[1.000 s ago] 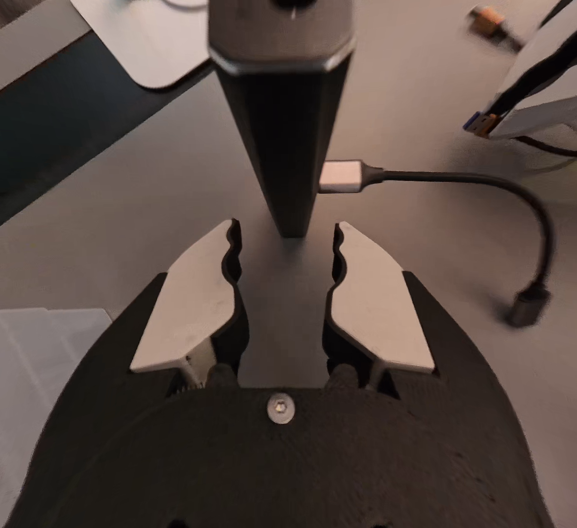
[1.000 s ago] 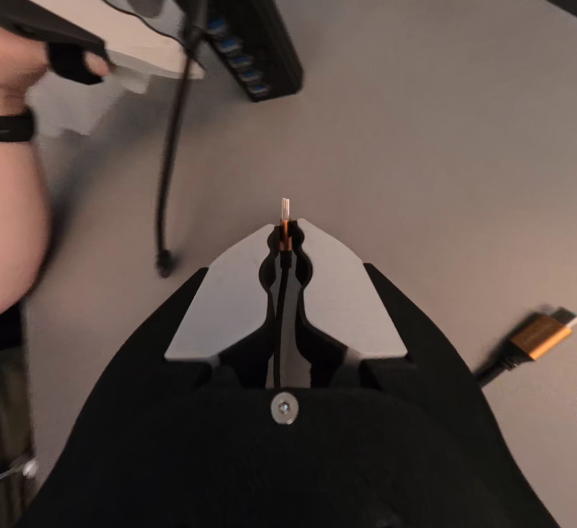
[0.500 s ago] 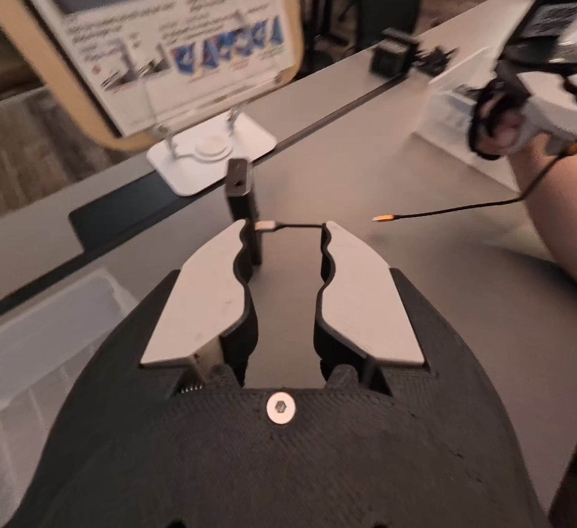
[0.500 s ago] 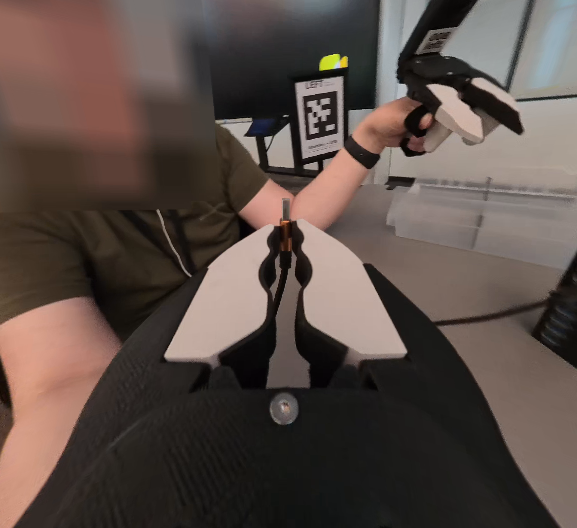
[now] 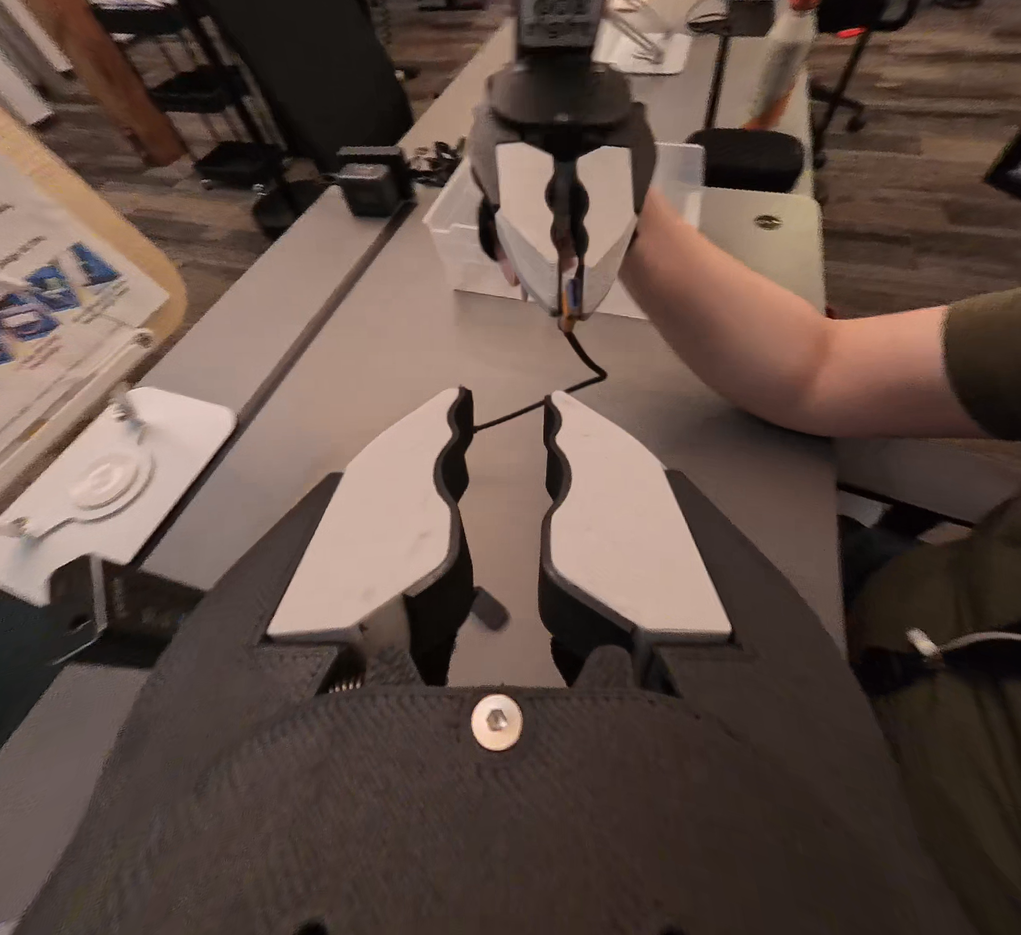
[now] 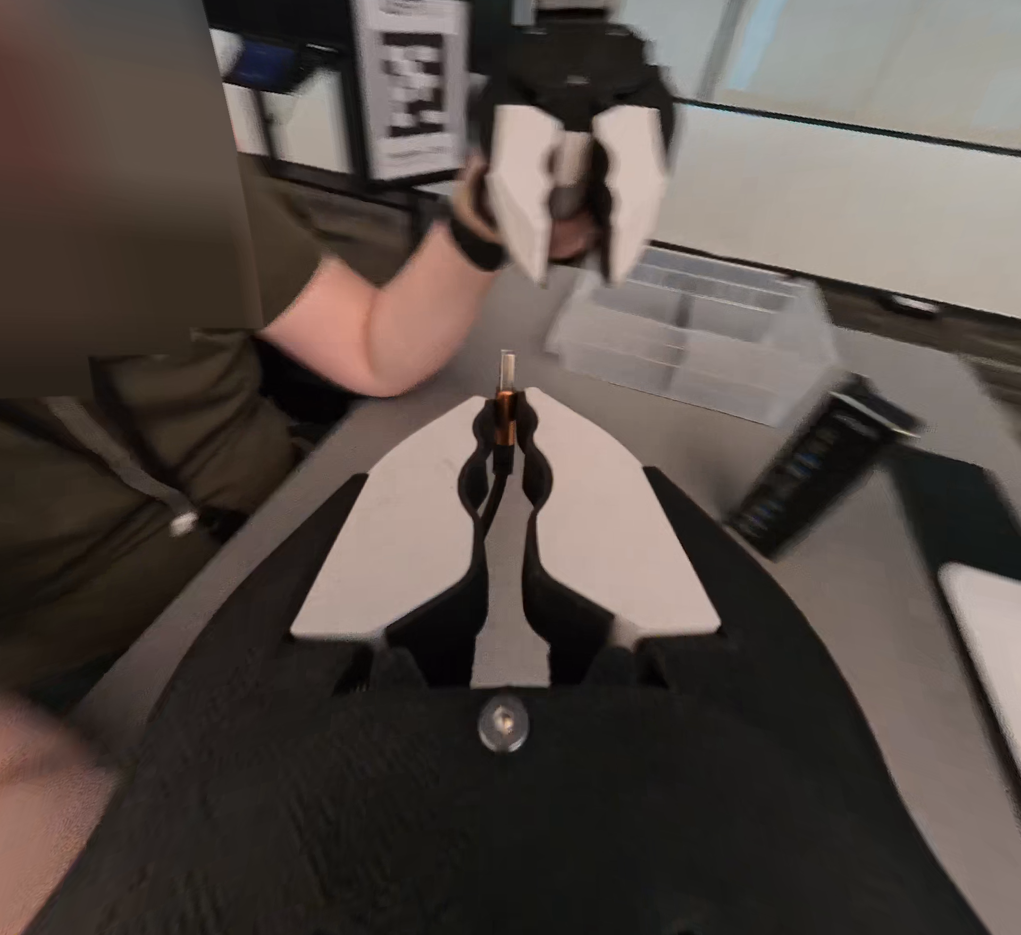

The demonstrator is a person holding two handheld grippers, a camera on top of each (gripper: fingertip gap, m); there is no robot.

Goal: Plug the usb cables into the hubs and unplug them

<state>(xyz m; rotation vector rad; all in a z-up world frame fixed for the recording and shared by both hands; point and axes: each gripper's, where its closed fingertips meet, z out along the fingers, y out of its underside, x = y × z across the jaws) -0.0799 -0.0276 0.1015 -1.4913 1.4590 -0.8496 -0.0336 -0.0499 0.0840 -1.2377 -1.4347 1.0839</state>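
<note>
Pinching a thin black USB cable with an orange-collared metal plug (image 6: 505, 400) between its closed white fingers, my right gripper (image 6: 507, 400) holds it raised above the grey table (image 5: 387, 334), plug tip poking out forward. My left gripper (image 5: 508, 405) hangs opposite, jaws apart and holding nothing. The long black USB hub (image 6: 817, 466) lies on the table, beside a clear plastic compartment box (image 6: 696, 345).

Black gripper (image 5: 507, 414) — white fingers (image 5: 381, 516) (silver screw (image 5: 496, 737))
</note>
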